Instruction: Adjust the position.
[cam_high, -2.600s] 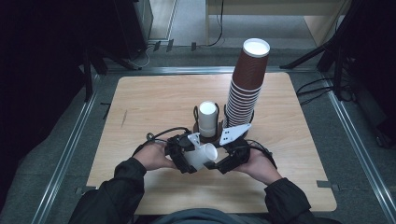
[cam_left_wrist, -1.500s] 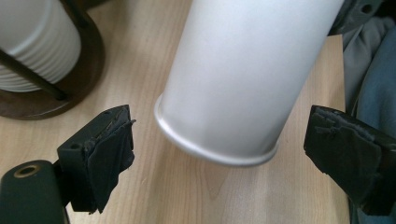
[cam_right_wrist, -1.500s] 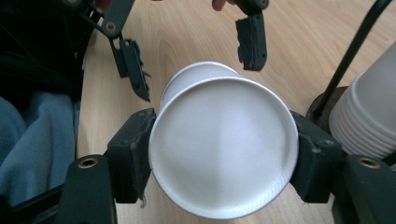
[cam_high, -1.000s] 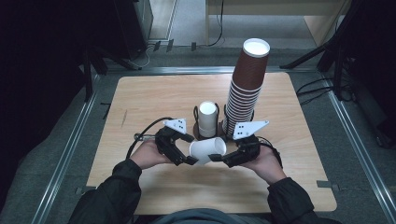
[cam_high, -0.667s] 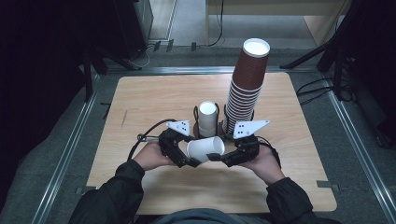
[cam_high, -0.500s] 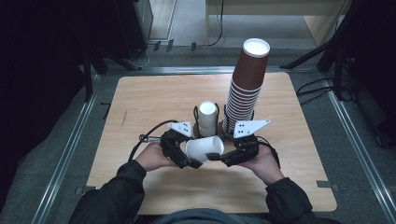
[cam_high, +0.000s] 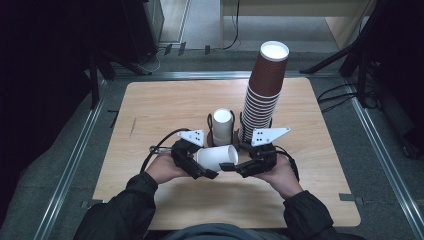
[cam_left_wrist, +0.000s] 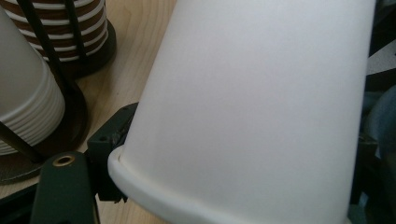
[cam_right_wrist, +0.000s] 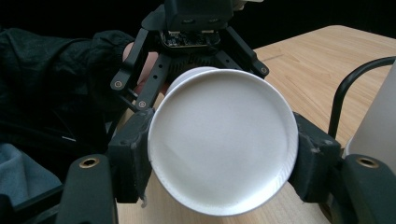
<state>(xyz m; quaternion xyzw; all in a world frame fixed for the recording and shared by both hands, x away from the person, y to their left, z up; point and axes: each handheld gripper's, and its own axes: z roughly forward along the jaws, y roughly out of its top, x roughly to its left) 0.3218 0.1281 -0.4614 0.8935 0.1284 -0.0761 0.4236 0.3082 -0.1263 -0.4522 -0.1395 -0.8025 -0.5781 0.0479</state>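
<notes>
The left hand-held gripper (cam_high: 200, 167) has just been closing its jaws on the narrow end of the white cup (cam_high: 216, 157); the right hand-held gripper (cam_high: 235, 167) clamps the cup's rim end, holding it sideways above the worktop (cam_high: 150, 110), just before the white cup stack (cam_high: 222, 125) and brown cup stack (cam_high: 265, 85).

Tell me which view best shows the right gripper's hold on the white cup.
The right gripper view: both pads of the right gripper flank the white cup. The high view shows it small; the left gripper view shows the cup's wall.
</notes>
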